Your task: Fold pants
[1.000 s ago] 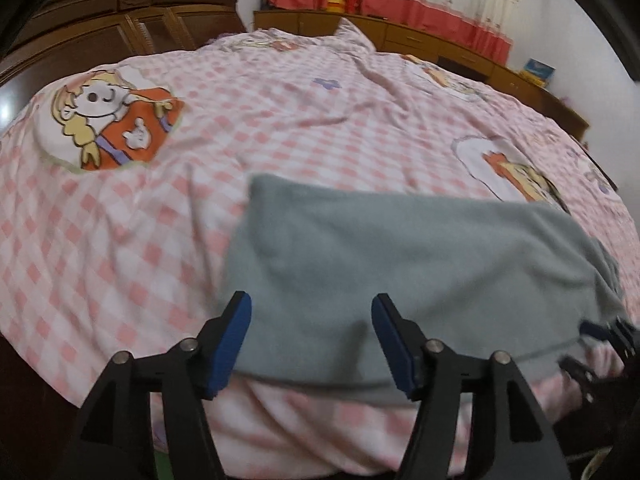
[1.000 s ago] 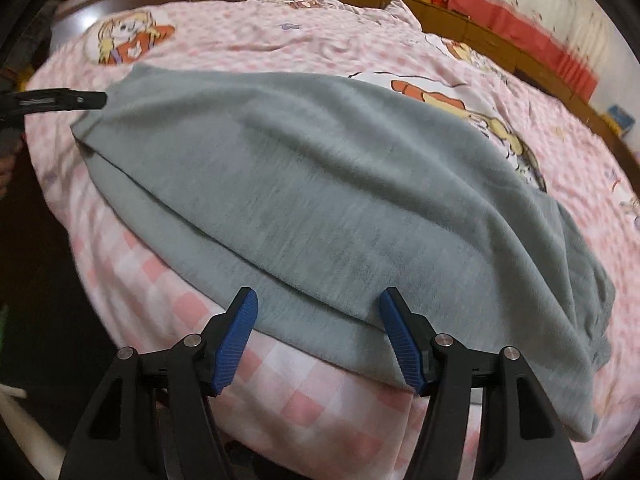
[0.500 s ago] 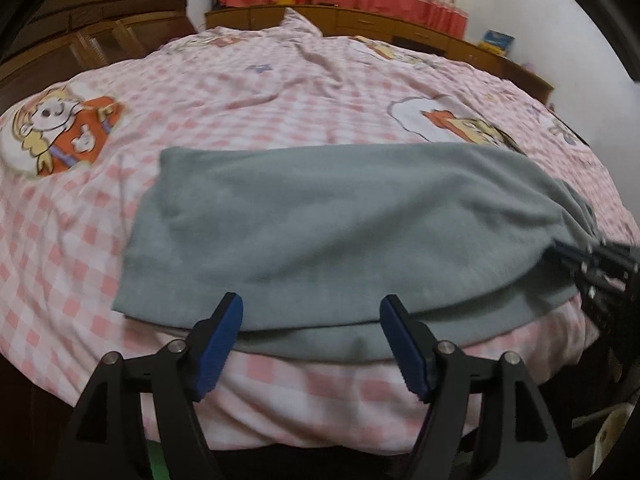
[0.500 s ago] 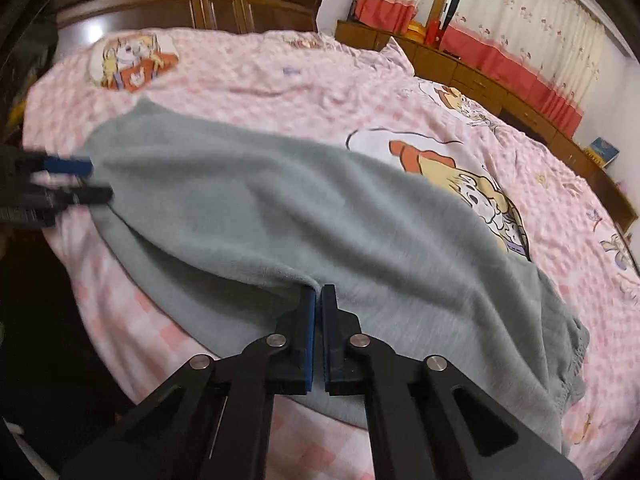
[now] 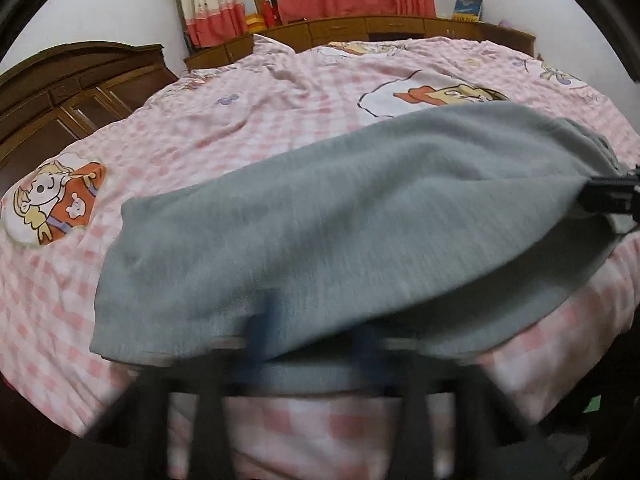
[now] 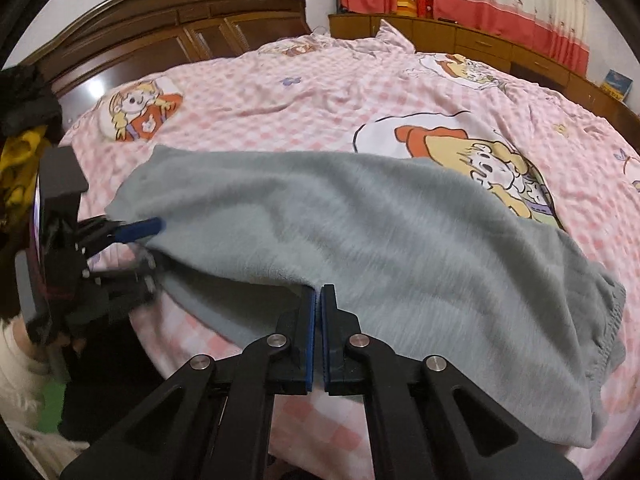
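Observation:
Grey pants [image 5: 340,208] [image 6: 360,232] lie lengthwise across the pink checked bed, waistband to the right in the right wrist view. My right gripper [image 6: 318,296] is shut on the pants' near edge, which it holds raised a little; it shows at the right edge of the left wrist view [image 5: 592,196]. My left gripper [image 5: 314,344] is motion-blurred at the leg end, its blue fingers apart, with the top layer's hem draped over them. From the right wrist view the left gripper [image 6: 144,246] has one finger above the cloth and one below.
The bed's pink checked sheet [image 5: 240,120] [image 6: 320,100] carries cartoon prints. A dark wooden headboard [image 6: 180,20] stands behind, with a low wooden cabinet [image 5: 380,28] under curtains. A person's light sleeve [image 6: 16,360] and dark and yellow clothing [image 6: 20,140] are at the left.
The right gripper closed on the pants' near edge and raised it. The left gripper swung to the leg end, slid over the hem, and its fingers came closer together.

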A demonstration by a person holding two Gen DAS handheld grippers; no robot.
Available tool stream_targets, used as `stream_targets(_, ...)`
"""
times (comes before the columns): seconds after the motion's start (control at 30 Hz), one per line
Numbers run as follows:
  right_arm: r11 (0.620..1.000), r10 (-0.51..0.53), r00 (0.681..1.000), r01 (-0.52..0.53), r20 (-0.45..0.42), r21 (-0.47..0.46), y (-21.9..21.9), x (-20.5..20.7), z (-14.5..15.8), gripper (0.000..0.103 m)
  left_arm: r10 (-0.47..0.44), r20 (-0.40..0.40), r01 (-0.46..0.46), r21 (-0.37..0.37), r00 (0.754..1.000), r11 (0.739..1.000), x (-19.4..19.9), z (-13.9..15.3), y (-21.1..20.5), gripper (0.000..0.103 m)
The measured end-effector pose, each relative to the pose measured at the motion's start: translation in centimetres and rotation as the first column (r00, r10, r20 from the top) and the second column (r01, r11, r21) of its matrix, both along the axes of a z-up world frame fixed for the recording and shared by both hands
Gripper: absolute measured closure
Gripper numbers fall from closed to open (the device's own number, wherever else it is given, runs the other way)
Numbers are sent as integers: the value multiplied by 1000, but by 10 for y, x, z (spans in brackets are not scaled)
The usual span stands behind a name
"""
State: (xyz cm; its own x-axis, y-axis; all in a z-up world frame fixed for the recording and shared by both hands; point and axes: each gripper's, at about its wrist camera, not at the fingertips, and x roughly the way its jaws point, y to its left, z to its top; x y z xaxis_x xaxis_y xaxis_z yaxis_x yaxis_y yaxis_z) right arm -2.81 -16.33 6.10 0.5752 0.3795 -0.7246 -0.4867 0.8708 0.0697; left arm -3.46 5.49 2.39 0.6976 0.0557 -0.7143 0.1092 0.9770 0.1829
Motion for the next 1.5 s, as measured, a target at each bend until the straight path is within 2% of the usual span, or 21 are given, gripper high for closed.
stream_targets(0.1, 1000, 16, 1000, -16, -8, -7, 0, -7, -5, 100, -17, 2, 17, -34, 1000, 999, -7, 8, 8, 96)
stream_targets(0.23, 999, 39, 999, -39, -24, 0, -3, -16, -9, 100, -38, 3, 38, -22, 999, 999, -21, 16, 13, 97)
stream_targets(0.33, 999, 51, 998, -52, -34, -16, -2, -22, -16, 100, -48, -23, 48, -8, 999, 999, -27, 10, 12, 98)
stream_targets(0.57, 996, 35, 994, -43, -99, -77, 7, -14, -49, 99, -3, -70, 3, 2, 998, 1000, -24, -14, 9, 96)
stream_targets(0.63, 998, 26, 994, -31, -105, -46, 2, -14, -50, 96, -12, -71, 13, 5, 997, 1000, -27, -12, 8, 89)
stream_targets(0.7, 999, 26, 992, -29, -123, -25, -4, -15, -47, 91, -20, -77, 20, -3, 997, 1000, -30, -8, 8, 65)
stream_targets(0.77, 1000, 19, 991, -21, -136, -14, -14, -18, -41, 87, -16, -75, 14, -27, 997, 1000, -34, -2, 10, 54)
stream_targets(0.8, 1000, 11, 990, -13, -138, -9, -19, -20, -38, 87, -15, -73, 11, -45, 997, 999, -36, 2, 11, 53)
stream_targets(0.93, 998, -39, 988, 46, -152, 41, -64, -28, -21, 83, -5, -77, -6, -142, 997, 990, -36, 18, 14, 53)
stream_targets(1.0, 992, -104, 984, 112, -143, 53, -98, -30, -11, 74, -2, -70, -9, -163, 998, 987, -32, 25, 11, 51)
stream_targets(1.03, 989, -127, 983, 135, -134, 53, -110, -29, -7, 71, 1, -71, -12, -165, 997, 986, -28, 27, 8, 50)
stream_targets(1.13, 980, -188, 976, 194, -110, 44, -156, -20, 8, 71, 6, -85, -19, -151, 996, 988, -15, 29, -3, 49)
stream_targets(1.23, 975, -202, 973, 210, -112, 68, -198, 1, 17, 70, 17, -104, -33, -148, 994, 988, 1, 26, -15, 49)
stream_targets(1.37, 953, -240, 946, 272, -217, 133, -246, 35, 5, 70, 87, -151, -110, -152, 985, 982, 17, 11, -19, 49)
stream_targets(1.5, 946, -252, 937, 291, -242, 144, -265, 59, -10, 70, 144, -192, -179, -178, 971, 968, 23, -2, -17, 47)
